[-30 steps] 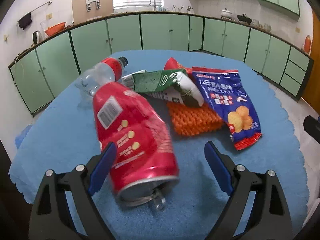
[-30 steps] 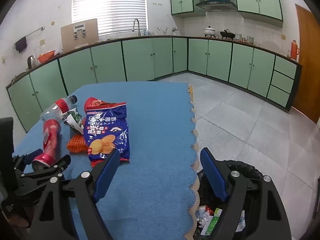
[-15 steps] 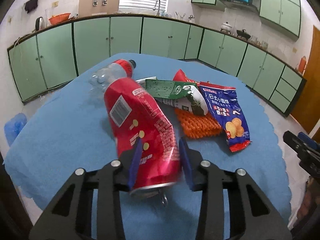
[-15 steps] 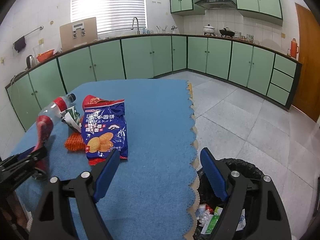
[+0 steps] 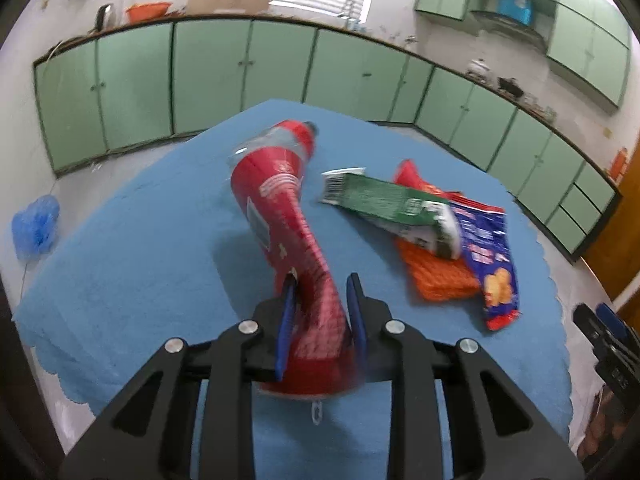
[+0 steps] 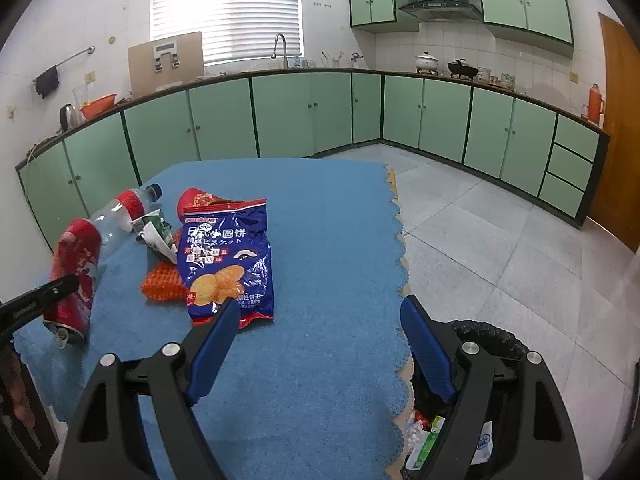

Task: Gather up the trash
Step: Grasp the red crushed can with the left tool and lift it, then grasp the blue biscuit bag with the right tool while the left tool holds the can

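The left gripper [image 5: 320,292] is closing its jaws on the lower end of the red can [image 5: 294,240], which is crushed between the pads and tilts up off the blue mat [image 5: 132,248]. Just beyond the can lies a clear bottle [image 6: 120,216], with a green wrapper [image 5: 384,204], an orange net [image 5: 440,276] and a blue snack bag [image 6: 226,256] beside the can. The right gripper [image 6: 316,344] hangs with its jaws wide and empty over the mat's edge, a black bin [image 6: 488,338] of rubbish just under it.
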Motion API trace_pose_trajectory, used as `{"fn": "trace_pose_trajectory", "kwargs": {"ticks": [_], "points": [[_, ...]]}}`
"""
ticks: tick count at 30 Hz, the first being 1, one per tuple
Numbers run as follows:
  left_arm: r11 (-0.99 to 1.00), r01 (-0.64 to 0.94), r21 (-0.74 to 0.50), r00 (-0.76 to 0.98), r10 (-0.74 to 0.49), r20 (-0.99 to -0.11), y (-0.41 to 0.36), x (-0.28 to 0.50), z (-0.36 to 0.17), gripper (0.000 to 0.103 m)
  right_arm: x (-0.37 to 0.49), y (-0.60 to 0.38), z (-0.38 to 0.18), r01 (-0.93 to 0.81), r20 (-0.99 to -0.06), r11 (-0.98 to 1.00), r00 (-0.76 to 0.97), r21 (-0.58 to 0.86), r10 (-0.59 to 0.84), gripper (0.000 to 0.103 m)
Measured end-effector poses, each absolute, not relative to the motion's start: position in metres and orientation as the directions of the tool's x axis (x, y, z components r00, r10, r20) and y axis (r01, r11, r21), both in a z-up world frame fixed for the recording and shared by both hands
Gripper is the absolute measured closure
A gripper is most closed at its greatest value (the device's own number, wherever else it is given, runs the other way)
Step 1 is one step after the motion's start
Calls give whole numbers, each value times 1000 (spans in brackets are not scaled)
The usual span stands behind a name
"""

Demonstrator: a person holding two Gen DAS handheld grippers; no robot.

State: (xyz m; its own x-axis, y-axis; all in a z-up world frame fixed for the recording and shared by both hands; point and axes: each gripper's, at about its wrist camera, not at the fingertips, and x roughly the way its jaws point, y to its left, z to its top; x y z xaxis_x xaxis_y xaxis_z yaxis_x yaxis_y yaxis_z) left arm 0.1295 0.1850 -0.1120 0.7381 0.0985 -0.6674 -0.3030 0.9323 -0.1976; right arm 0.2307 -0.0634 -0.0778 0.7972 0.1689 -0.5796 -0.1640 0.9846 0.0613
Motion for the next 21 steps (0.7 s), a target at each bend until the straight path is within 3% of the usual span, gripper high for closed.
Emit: {"fn": "trace_pose_trajectory", "kwargs": {"ticks": [6,11,16,18,21], "points": [[906,-341,-250,726,84,-683,208,125,-116,78,234,-58,-81,-181,-590,981,786,65,184,24],[905,-347,-248,722,89,-686,214,134,-116,70,233,-52,-83,-196,-595,979,781,59,192,24],[918,-301,-258,740,54,-671,211,142,-116,79,234,-52,-83,-198,-596,979,780,55,191,24],[929,-270,-252,753,40,-657,201,143,-114,88,236,-52,-83,-198,-593,978,781,62,196,26],[945,-230,-231,766,30,-642,186,145,-111,90,241,-48,-80,-212,-583,974,783,80,218,29]]}}
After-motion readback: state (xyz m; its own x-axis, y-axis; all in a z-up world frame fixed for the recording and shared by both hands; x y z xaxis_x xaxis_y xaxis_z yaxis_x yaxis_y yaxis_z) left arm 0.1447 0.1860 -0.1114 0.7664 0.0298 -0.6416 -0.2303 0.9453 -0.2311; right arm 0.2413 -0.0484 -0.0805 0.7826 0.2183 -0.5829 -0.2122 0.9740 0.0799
